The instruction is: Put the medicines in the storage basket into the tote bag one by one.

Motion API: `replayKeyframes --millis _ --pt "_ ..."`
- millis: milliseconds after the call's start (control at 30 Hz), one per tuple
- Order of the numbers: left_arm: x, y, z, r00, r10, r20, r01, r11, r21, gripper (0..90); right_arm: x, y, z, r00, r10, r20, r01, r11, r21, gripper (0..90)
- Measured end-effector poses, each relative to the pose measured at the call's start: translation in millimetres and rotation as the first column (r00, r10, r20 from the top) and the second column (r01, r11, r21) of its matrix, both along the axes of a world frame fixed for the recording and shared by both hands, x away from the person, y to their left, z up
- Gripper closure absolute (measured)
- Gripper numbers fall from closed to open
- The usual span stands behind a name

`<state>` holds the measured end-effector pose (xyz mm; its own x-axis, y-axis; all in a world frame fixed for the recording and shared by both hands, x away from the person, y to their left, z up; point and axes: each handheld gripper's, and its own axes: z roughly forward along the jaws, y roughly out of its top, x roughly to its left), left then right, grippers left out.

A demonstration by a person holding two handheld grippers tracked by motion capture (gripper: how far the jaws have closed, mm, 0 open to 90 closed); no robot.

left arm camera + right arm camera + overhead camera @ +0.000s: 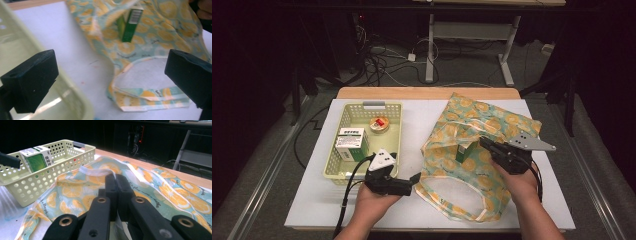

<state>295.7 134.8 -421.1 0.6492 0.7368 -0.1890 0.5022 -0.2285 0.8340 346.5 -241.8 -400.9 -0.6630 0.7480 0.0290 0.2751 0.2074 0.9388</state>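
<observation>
The right gripper (486,143) is clenched on the rim of a soft fabric tote bag printed with orange slices on pale teal (492,127), and the bag's mouth is held lifted by it at the right of the white bench (412,120). Just inside that mouth, a small green cardboard box (466,151) is seen standing tilted against the cloth. The left gripper (414,179) is released, with nothing between its wide-spread jaws, and is held low between the bag and a pale green perforated plastic basket (394,125) at the left. In the basket, a white-and-green carton (350,143) is seen at the near side and a small round tin with a red top (379,124) at the far side.

The packing is judged to be partly done, with two items left in the basket. Should the pinch on the thin cloth slip, the mouth could collapse over the box and block the next item. The bag's loose handle loop (150,96) lies on the bench just beside the left gripper and could be snagged, by which the bag would be dragged.
</observation>
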Motion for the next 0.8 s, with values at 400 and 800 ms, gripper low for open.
replayKeyframes --millis 400,800 --pt "8.1 51.7 3.1 0.9944 0.105 -0.013 -0.104 0.9934 0.048 0.0 -0.9 -3.8 -0.7 1.0 -0.003 -0.003 0.003 1.0 -0.001 90.0" --pt "12.9 92.7 4.6 0.979 0.203 -0.017 -0.202 0.977 0.069 0.0 -0.7 -6.7 -0.4 1.0 -0.009 -0.002 0.009 1.0 0.002 90.0"
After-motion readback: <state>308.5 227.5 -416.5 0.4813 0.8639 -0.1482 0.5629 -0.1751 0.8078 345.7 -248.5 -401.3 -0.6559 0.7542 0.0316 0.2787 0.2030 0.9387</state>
